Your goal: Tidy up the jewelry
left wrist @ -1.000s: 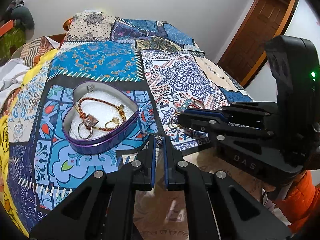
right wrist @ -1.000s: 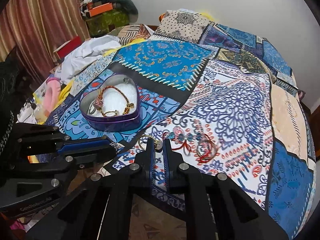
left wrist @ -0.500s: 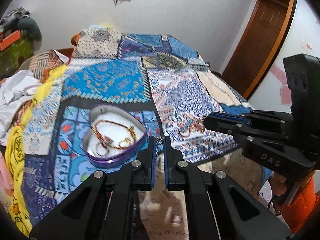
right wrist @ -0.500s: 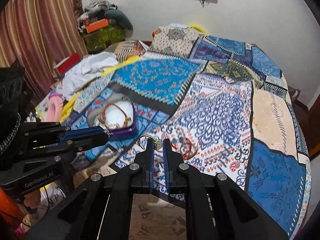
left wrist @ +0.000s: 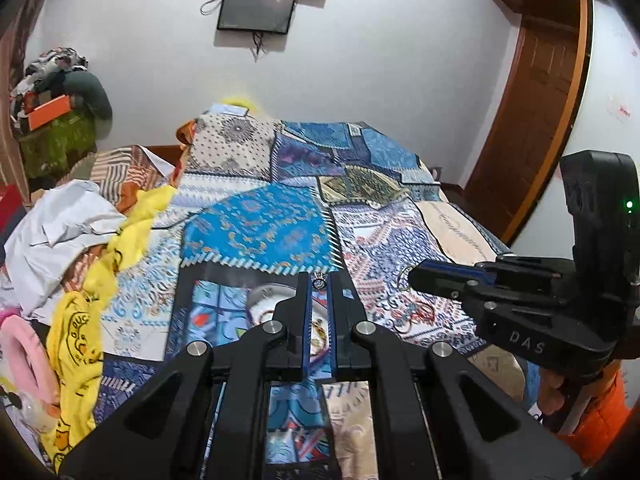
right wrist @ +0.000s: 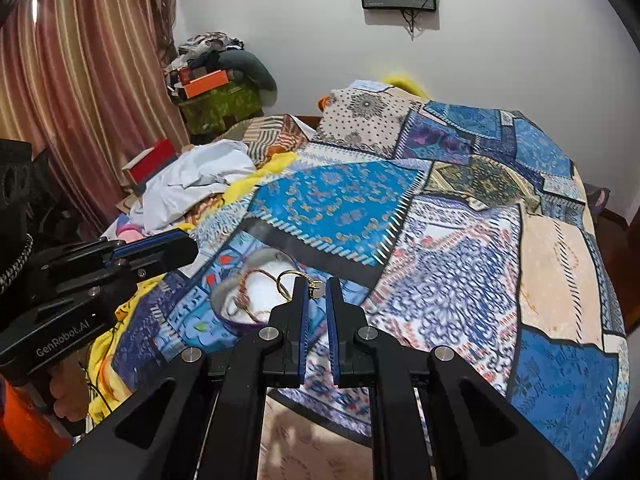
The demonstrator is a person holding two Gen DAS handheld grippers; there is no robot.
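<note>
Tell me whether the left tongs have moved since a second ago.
Yes. The left tongs have risen: in the left wrist view the heart-shaped tin, beside their tips a second ago, now sits low behind them, and the wall screen has come into view.

Left tongs [left wrist: 319,282] pinching a small ring [left wrist: 319,282] above the patchwork bedspread [left wrist: 260,236].

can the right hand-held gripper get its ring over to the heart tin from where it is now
Probably yes. The right hand-held gripper is shut on a gold ring and hangs just beside the open heart tin. No lid covers it; the left hand-held gripper sits off to the side, apparently clear of the path.
</note>
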